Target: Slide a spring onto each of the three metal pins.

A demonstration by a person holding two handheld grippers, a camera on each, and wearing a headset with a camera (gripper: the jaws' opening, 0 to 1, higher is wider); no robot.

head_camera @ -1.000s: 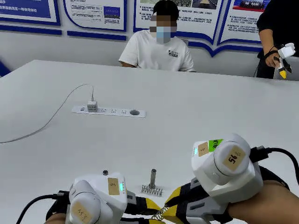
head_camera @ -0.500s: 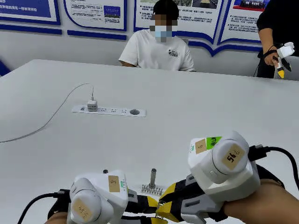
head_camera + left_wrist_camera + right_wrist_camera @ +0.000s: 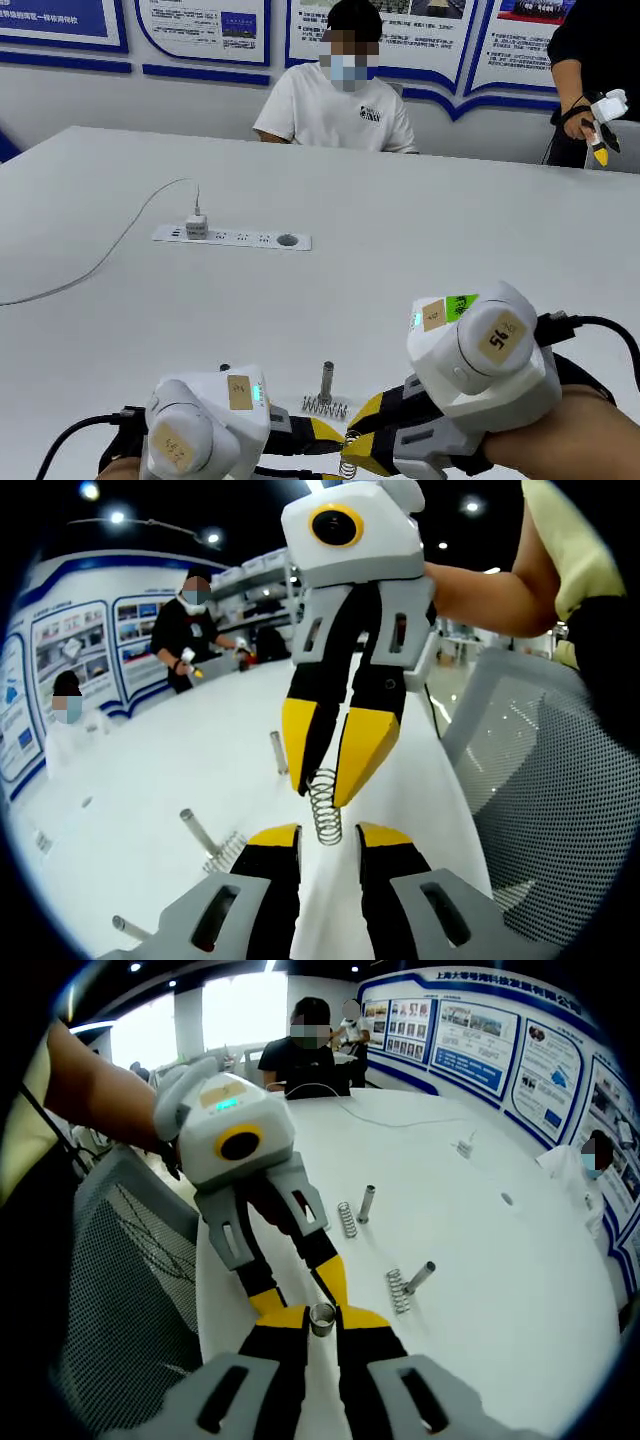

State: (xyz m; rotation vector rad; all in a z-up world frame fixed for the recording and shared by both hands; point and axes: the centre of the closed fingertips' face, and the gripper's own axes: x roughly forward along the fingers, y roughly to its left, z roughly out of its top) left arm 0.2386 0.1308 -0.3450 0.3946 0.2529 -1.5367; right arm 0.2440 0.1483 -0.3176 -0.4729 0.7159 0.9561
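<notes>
Close to the near edge of the white table (image 3: pixel 420 250), the right gripper (image 3: pixel 322 785) pinches a small steel coil spring (image 3: pixel 325 818) by its top, and the left gripper (image 3: pixel 328 832) waits with jaws parted around its foot. Slanted a second ago, it now hangs plumb, ready, I'd say, for the bare upright metal pin (image 3: pixel 326 381) just beyond.

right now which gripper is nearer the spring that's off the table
Right. The right gripper is shut on the spring; the left gripper faces it, jaws open either side of the spring's free end.
</notes>
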